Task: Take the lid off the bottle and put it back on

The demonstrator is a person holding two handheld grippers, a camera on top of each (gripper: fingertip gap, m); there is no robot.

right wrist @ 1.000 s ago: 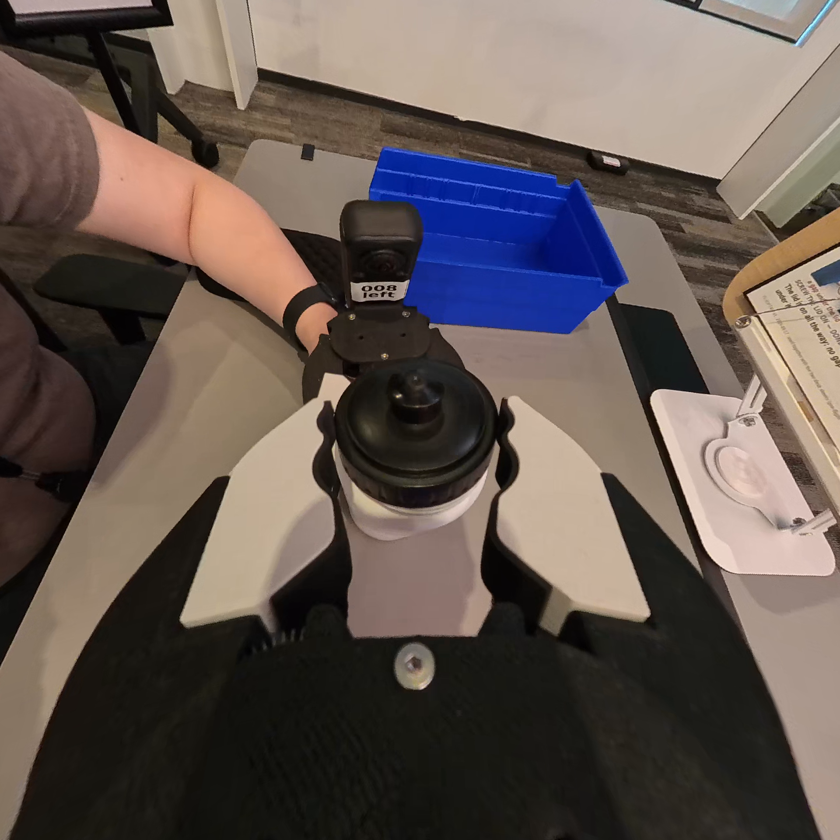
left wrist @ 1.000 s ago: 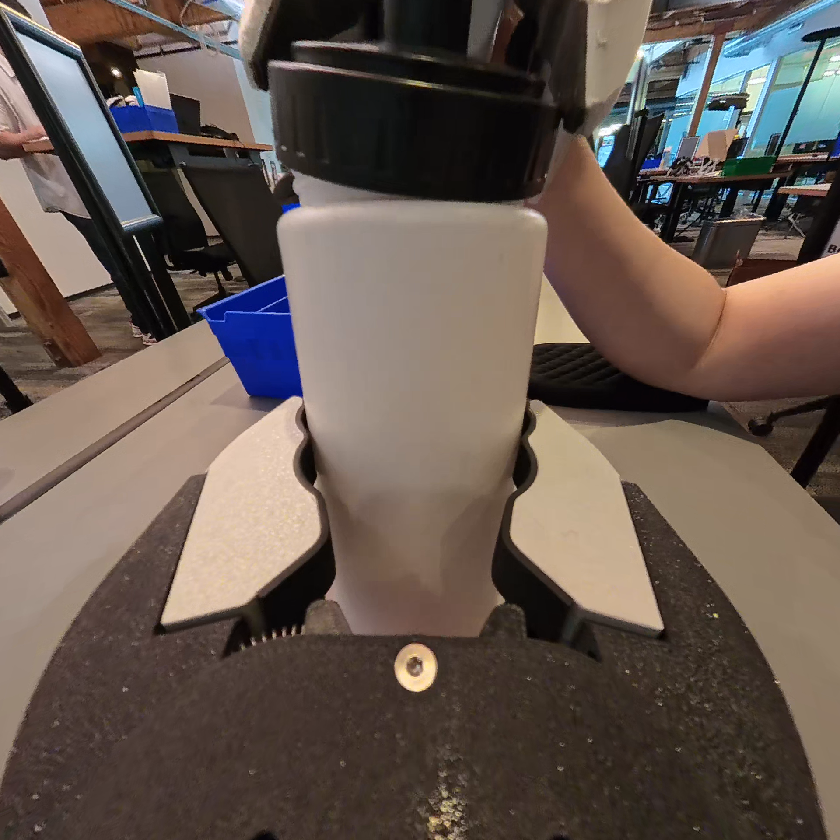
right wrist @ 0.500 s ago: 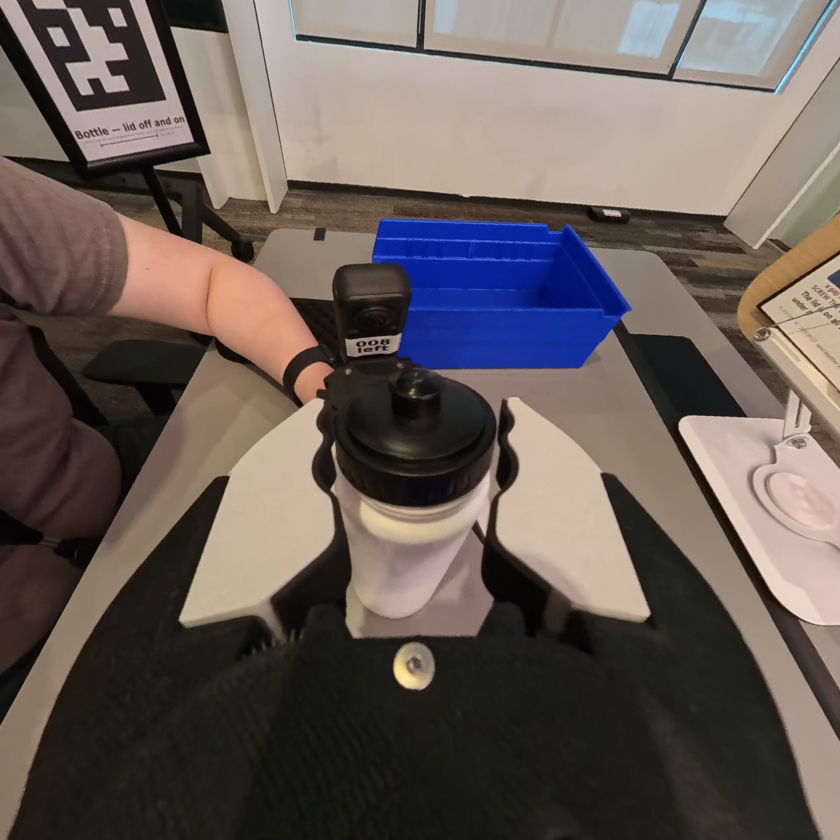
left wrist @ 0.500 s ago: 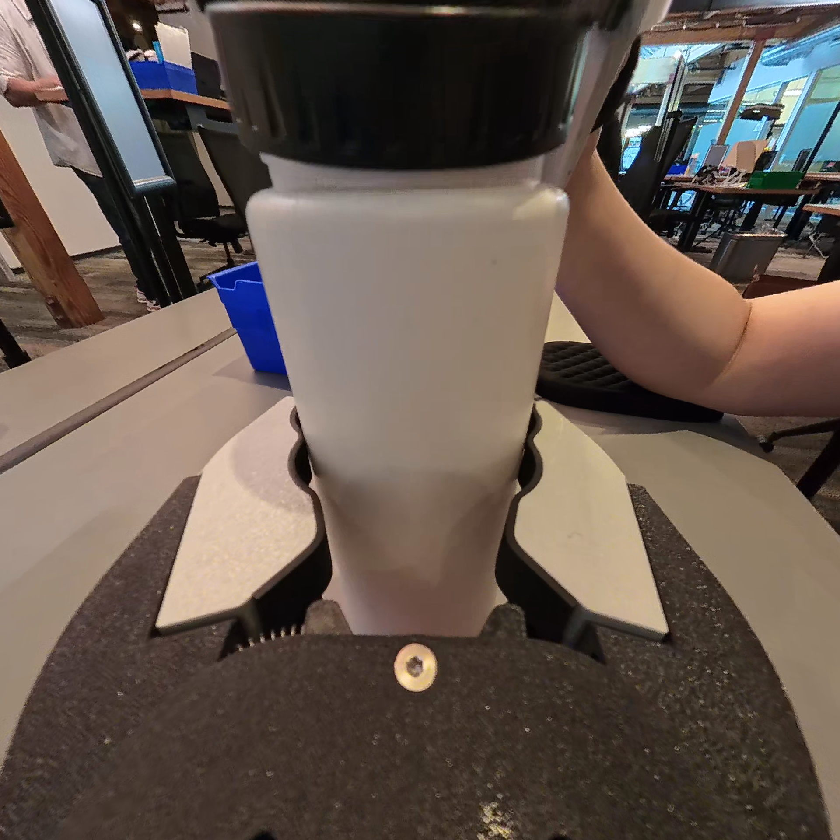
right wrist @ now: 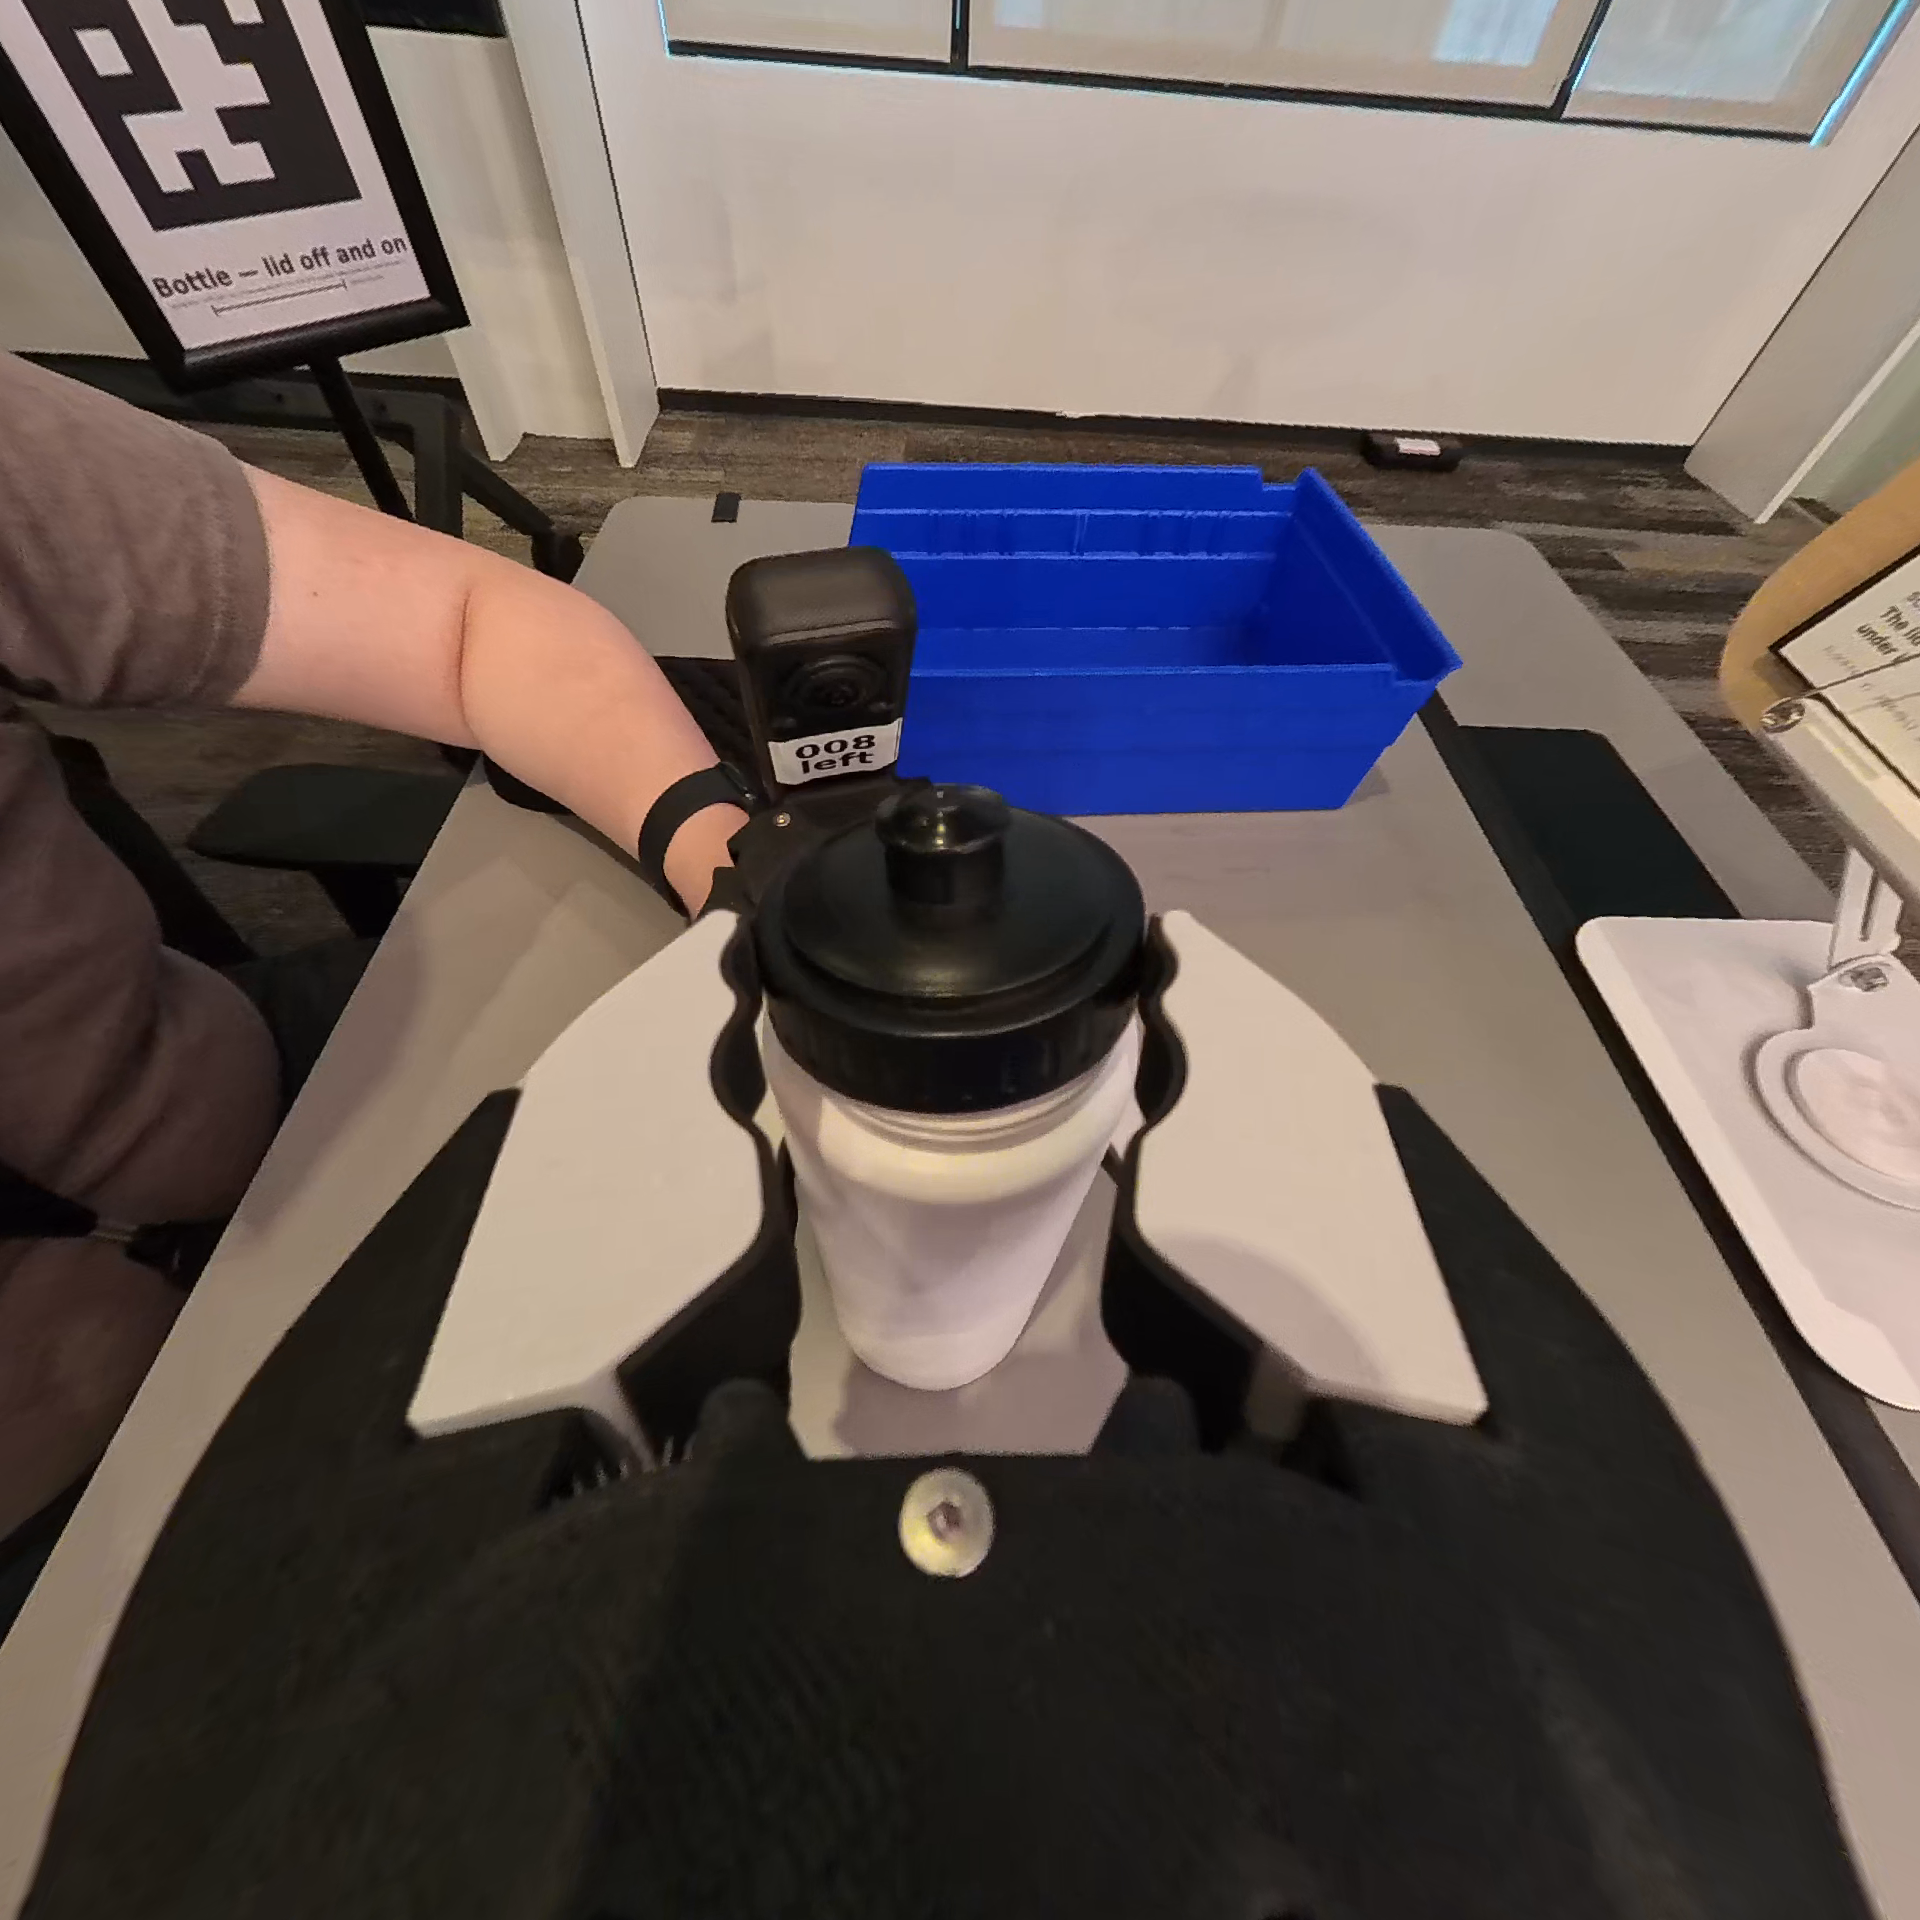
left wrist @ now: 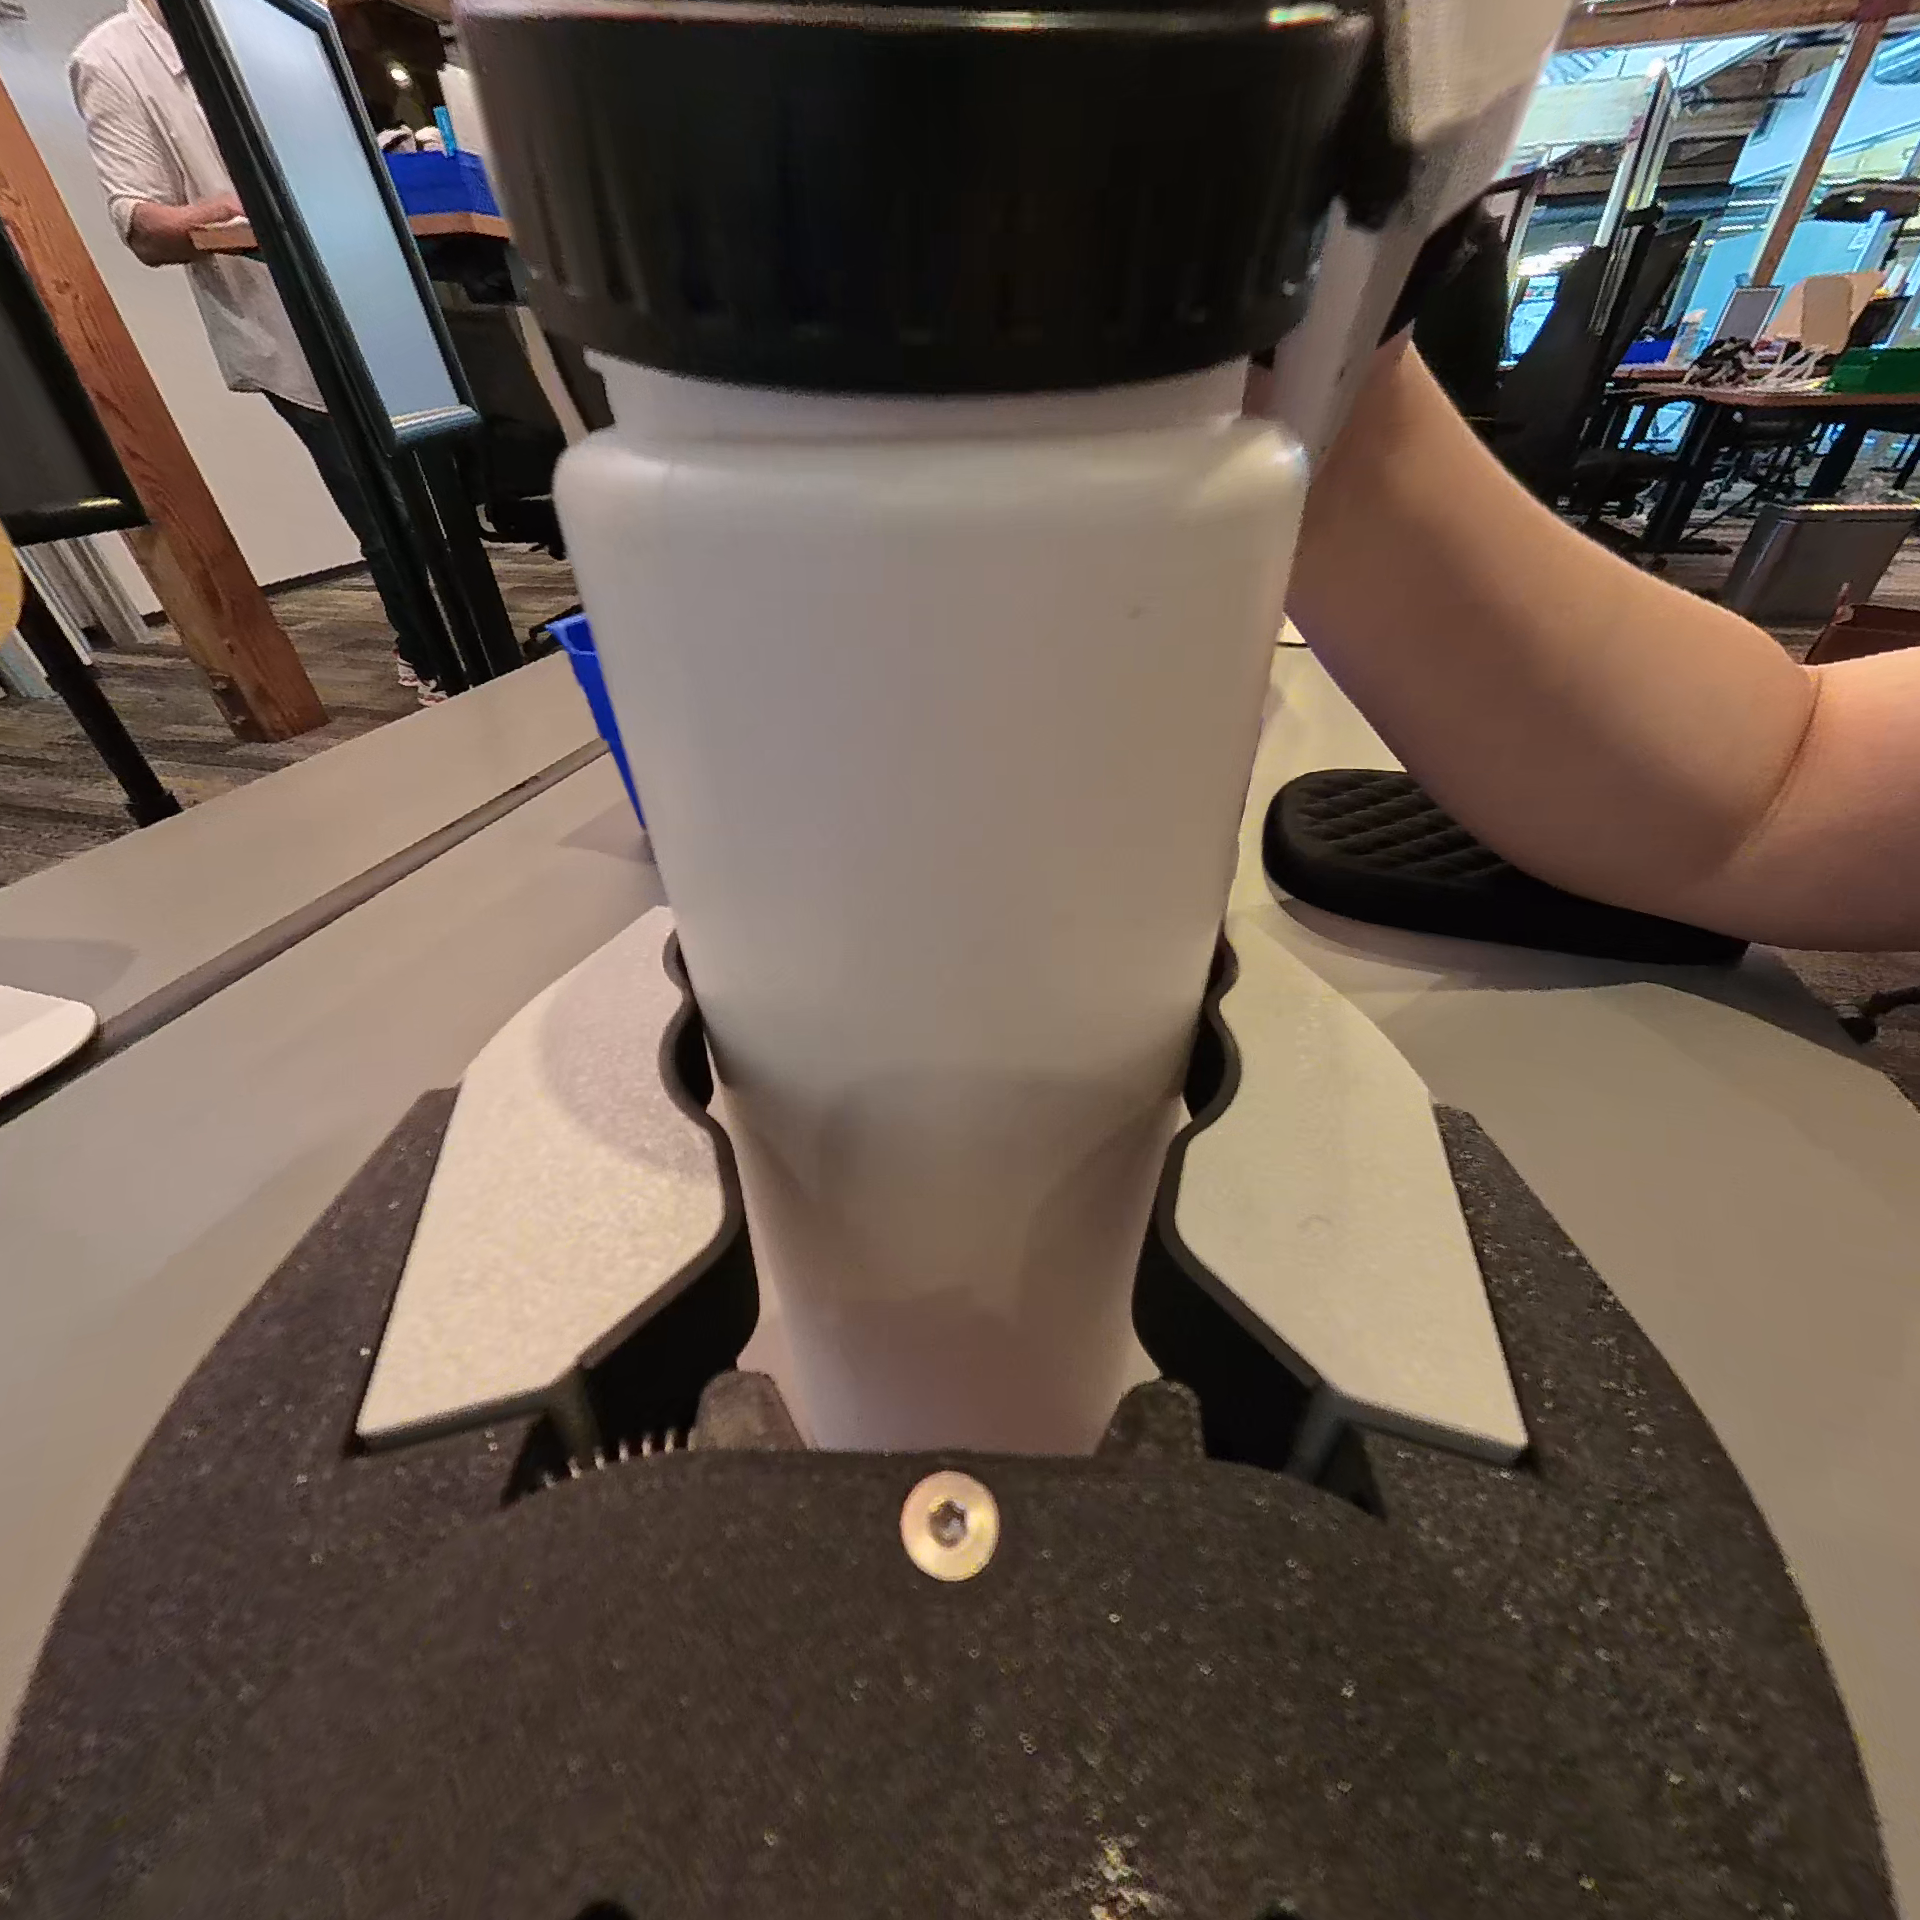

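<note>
The blue bin [right wrist: 1143,665], sitting upper centre of the right wrist view on the grey table [right wrist: 1351,894], is showing no contents, and the room behind is presenting a white wall and dark patterned floor. The white bottle [left wrist: 935,831] is standing upright at frame centre, long axis vertical, spout pointing up. The left gripper [left wrist: 948,1039] is clamping its body, while the right gripper [right wrist: 945,997] is closing its jaws against the black lid [right wrist: 951,977], seated on the neck.

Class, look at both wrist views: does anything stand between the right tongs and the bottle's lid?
Nothing visible does. The right tongs already flank the black lid, which sits on the white bottle held by the left tongs.
</note>
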